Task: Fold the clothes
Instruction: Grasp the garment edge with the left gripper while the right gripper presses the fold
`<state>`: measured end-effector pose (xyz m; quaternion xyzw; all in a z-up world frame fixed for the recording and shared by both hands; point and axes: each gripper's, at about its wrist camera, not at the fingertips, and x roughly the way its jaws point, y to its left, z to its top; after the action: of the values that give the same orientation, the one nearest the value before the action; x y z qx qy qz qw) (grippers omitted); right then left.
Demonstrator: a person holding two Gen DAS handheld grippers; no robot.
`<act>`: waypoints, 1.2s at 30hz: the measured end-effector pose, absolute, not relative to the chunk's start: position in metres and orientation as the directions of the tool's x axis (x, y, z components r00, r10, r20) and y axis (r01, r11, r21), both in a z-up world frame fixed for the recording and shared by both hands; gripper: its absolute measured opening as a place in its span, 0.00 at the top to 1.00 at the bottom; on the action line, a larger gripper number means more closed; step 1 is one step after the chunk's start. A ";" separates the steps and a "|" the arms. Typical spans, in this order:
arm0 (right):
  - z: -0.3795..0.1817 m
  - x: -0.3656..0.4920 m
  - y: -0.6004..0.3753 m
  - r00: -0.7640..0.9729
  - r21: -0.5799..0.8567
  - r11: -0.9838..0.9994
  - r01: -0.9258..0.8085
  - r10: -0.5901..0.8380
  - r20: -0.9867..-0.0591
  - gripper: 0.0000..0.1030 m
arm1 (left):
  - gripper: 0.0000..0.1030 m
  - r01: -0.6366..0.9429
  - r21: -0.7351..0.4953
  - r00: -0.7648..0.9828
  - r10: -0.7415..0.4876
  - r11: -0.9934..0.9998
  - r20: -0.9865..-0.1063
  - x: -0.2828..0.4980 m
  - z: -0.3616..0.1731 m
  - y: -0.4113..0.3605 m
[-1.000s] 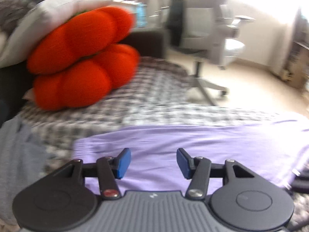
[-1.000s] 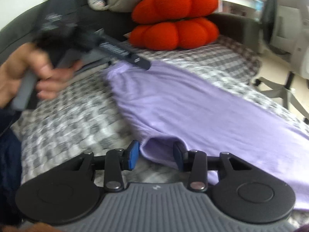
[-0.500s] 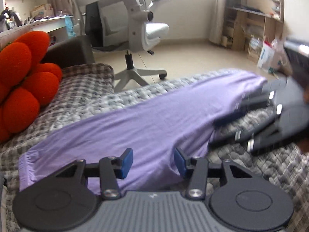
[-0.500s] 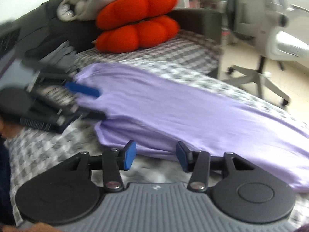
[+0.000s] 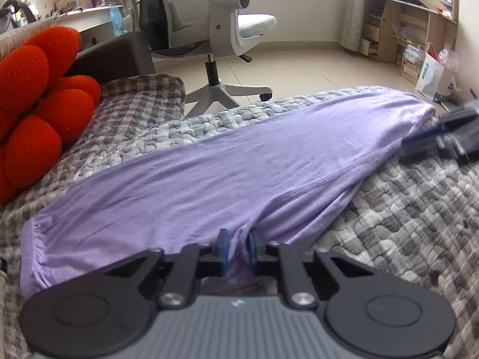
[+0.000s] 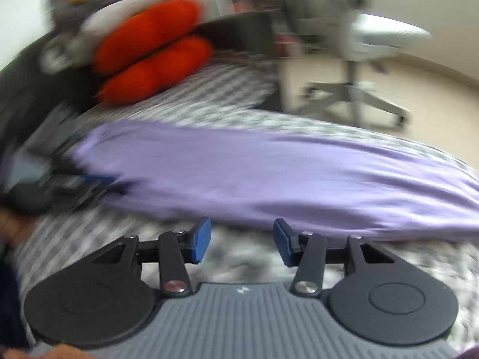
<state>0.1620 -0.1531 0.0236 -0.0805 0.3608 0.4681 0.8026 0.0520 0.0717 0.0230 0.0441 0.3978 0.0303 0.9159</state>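
A long purple garment (image 5: 239, 161) lies flat across the grey checked blanket (image 5: 404, 224). My left gripper (image 5: 238, 239) sits at the garment's near edge, and its jaws are closing with a fold of purple fabric pinched between the blue pads. The right gripper (image 5: 449, 137) shows as a dark blur at the garment's far right end. In the blurred right wrist view, my right gripper (image 6: 242, 233) stands open over the blanket, just short of the garment (image 6: 269, 173), with nothing between its fingers. The left gripper (image 6: 89, 182) is a blur at the garment's left end there.
Red round cushions (image 5: 39, 113) rest at the left end of the sofa. A white office chair (image 5: 227, 30) stands on the tiled floor beyond the sofa. Wooden shelves (image 5: 413, 30) and a paper bag (image 5: 434, 74) are at the far right.
The left jaws went from wide apart to pinched on the garment's near edge. The right gripper swept sideways along the garment, and its jaws spread a little wider.
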 end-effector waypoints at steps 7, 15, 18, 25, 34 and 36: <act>0.006 0.162 -0.131 0.313 0.187 0.573 -0.798 0.660 -0.683 0.51 | 0.96 -0.018 0.069 0.687 0.062 0.997 -0.724 0.043 0.027 0.070; -0.001 0.156 -0.126 0.451 0.056 0.638 -0.768 0.601 -0.660 0.52 | 0.96 0.042 0.108 0.716 0.046 0.993 -0.697 0.034 0.034 0.061; -0.001 0.155 -0.129 0.430 0.046 0.614 -0.788 0.603 -0.672 0.49 | 0.97 0.065 0.137 0.728 0.046 0.988 -0.684 0.030 0.035 0.056; 0.000 0.149 -0.134 0.330 0.114 0.532 -0.839 0.664 -0.671 0.52 | 0.98 0.173 0.158 0.724 -0.018 0.972 -0.689 0.022 0.036 0.052; -0.007 0.160 -0.151 0.553 -0.043 0.675 -0.737 0.565 -0.612 0.51 | 0.97 0.241 0.231 0.701 -0.005 0.943 -0.713 0.022 0.024 0.036; -0.010 0.161 -0.152 0.595 -0.054 0.707 -0.705 0.548 -0.588 0.51 | 0.96 0.242 0.235 0.715 -0.009 0.941 -0.699 0.024 0.025 0.032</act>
<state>0.1611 -0.1520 -0.0104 -0.1421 0.2764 0.3551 0.8817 0.0240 0.0319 0.0252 0.1567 0.3714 -0.0689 0.9126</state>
